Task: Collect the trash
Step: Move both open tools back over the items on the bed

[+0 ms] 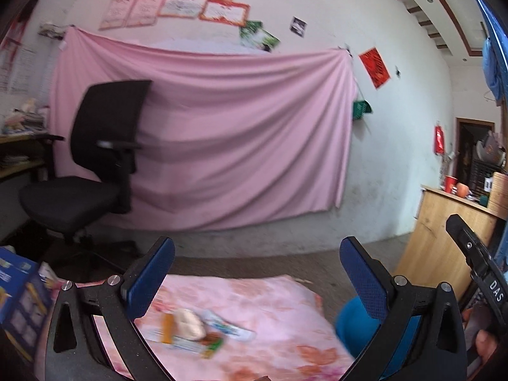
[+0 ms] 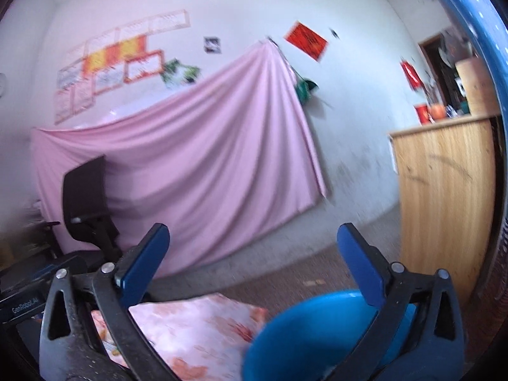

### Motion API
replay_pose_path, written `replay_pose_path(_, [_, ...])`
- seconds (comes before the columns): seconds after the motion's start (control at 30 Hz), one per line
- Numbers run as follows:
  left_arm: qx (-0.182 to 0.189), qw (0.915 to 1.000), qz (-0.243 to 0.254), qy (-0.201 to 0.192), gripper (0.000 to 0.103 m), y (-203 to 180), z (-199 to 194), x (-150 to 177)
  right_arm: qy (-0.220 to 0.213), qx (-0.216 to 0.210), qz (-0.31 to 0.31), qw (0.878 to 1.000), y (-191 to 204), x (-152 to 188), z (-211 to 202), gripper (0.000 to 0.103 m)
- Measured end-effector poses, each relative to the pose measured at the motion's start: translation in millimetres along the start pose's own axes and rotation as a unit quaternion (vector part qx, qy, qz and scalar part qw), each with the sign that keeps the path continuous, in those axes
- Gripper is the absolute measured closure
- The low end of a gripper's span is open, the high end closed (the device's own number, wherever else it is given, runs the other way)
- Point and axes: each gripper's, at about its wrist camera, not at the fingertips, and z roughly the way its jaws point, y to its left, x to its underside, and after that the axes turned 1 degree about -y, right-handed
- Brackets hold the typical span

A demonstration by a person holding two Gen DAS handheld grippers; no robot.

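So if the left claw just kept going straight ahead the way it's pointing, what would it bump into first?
Probably the pink draped cloth on the far wall; nothing nearer shows between the open left claw and it, though depth is hard to judge.

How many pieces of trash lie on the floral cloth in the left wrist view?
About 3, though blur makes this uncertain: a crumpled pale wad, an orange-and-green wrapper under it, and a white-blue packet on its right side. More may be hidden behind the left gripper.
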Motion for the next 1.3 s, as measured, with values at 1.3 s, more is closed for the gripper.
replay_pose_path(1.3, [-0.080,0.9617,0.039,0.259,0.018,125.5,80.2,92.5,0.242,-0.147,-0.151,0.947,148.2,104.4,106.9,0.008])
